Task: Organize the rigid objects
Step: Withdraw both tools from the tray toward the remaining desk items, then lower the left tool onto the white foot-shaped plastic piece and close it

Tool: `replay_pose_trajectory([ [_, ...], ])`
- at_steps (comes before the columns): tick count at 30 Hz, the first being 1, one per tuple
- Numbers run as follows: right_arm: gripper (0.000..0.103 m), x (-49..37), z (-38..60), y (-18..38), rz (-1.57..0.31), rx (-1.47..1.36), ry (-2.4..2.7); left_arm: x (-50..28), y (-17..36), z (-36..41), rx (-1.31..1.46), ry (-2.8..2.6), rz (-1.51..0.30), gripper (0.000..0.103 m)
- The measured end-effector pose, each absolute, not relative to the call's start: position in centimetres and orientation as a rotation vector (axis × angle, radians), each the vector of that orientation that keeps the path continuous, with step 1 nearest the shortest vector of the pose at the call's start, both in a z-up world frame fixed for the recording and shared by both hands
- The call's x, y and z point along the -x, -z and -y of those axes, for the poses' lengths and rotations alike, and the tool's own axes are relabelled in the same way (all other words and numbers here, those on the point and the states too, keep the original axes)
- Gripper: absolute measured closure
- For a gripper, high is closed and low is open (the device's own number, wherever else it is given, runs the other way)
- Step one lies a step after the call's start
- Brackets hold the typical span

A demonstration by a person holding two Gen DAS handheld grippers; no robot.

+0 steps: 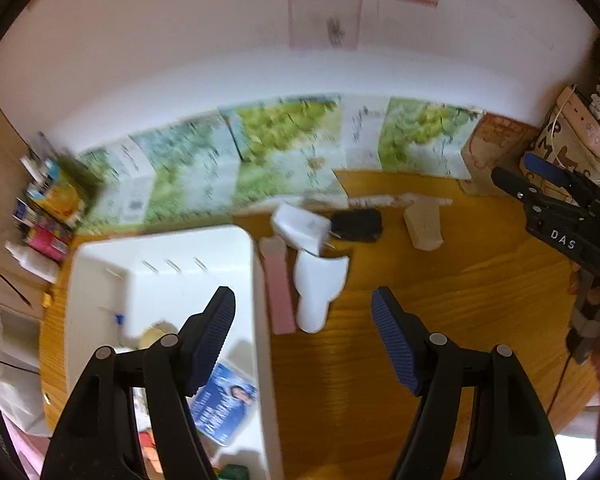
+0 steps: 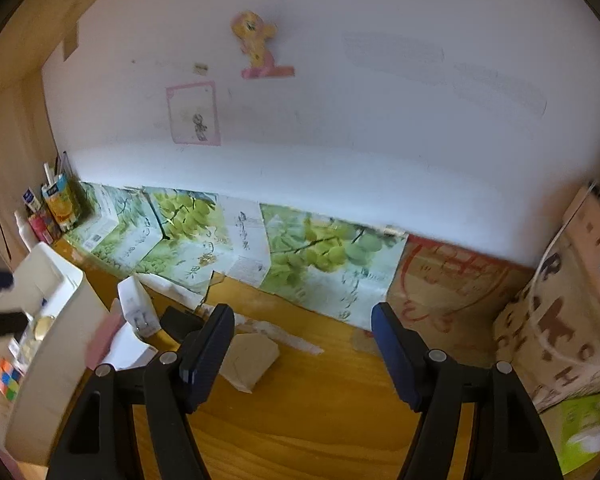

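While both grippers hang over the wooden desk (image 1: 440, 300), neither has anything between its fingers: the left gripper (image 1: 303, 312) is spread wide, and the right gripper (image 2: 302, 328) is spread just as wide.

Ahead of the left gripper, slightly to its left, lie the loose items left to sort. A white scoop-shaped plastic piece (image 1: 318, 292) sits nearest, touching a flat pink bar (image 1: 278, 286) that lies alongside the wall of the white bin (image 1: 260, 320). Beyond them rest a white charger plug (image 1: 302, 228) with metal prongs, a black block (image 1: 358, 225) and, off to the right, a beige block (image 1: 422, 222).

These all look hard and light. The scoop is smooth, glossy and curved, so it would probably slip; its narrow stem seems the safest place to pinch. The plug's flat sides offer a firmer hold, away from the prongs. The pink bar lies flat, so its long edges look like the best grip.

From the right gripper, the beige block (image 2: 248, 356) lies just ahead beside its left finger, matte and faceted.

The bin, below the left gripper's left finger, already holds a blue card (image 1: 224, 404) and other small things.
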State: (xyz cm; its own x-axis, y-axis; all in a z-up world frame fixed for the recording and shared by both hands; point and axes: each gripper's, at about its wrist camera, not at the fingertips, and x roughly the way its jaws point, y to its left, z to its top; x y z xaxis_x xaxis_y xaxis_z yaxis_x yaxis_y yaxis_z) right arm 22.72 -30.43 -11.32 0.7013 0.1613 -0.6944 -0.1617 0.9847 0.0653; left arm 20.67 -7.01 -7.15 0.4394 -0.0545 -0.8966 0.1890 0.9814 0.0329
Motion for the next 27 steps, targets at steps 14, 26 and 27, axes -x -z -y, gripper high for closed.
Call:
replay_pose_trajectory([
  [14,0.030,-25.5,29.6,14.9,-0.962,-0.187,-0.215,-19.5,9.5,11.5,-0.242,0.074,-1.112,0.029],
  [26,0.030,-26.7,30.6,16.5,-1.075,-0.241,-0.207,-16.8,15.2,15.3,-0.372,0.144,-1.088,0.029],
  [27,0.030,-26.8,30.7,16.6,-1.080,-0.248,-0.208,-17.1,15.5,15.2,-0.367,0.143,-1.092,0.029],
])
